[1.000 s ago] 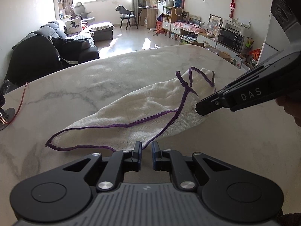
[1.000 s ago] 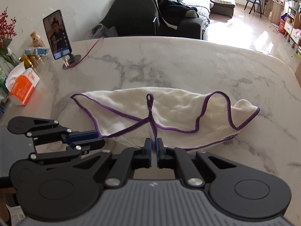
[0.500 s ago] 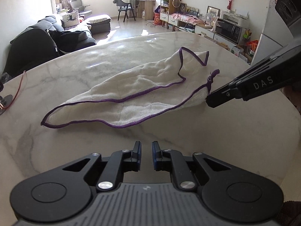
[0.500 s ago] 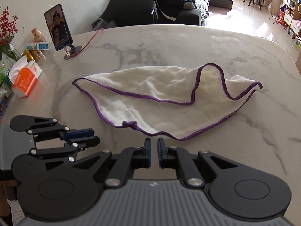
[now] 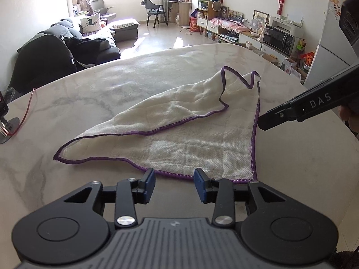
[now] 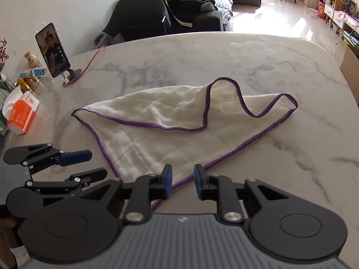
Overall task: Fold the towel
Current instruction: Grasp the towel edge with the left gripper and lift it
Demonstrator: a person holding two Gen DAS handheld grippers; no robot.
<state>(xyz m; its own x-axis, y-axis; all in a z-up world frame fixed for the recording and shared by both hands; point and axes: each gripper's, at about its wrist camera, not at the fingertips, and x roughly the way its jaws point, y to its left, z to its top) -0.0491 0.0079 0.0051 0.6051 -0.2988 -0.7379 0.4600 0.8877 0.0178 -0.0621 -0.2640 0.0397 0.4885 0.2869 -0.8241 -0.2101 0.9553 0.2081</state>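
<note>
The towel (image 5: 186, 132) lies loose on the marble surface (image 5: 112, 85), roughly a triangle, with one purple-edged flap doubled back over its middle and a far corner puckered up off the stone. The left claw (image 5: 174, 185) hovers just at the towel's near hem; its jaws have just been opening, with nothing between them — only bare surface shows in the gap. The right claw (image 6: 182, 182) sits over the towel's near corner; its jaws have also just been opening to a narrow gap, the purple hem passes under them, and the pads do not press on the cloth.

The risk from here, as I judge it, is the towel's own untidiness: the doubled flap and the raised corner mean a fold begun now would trap wrinkles or come out skewed. A pinch at the hem could also catch two layers, dragging the whole towel across the smooth surface instead of lifting one edge.
</note>
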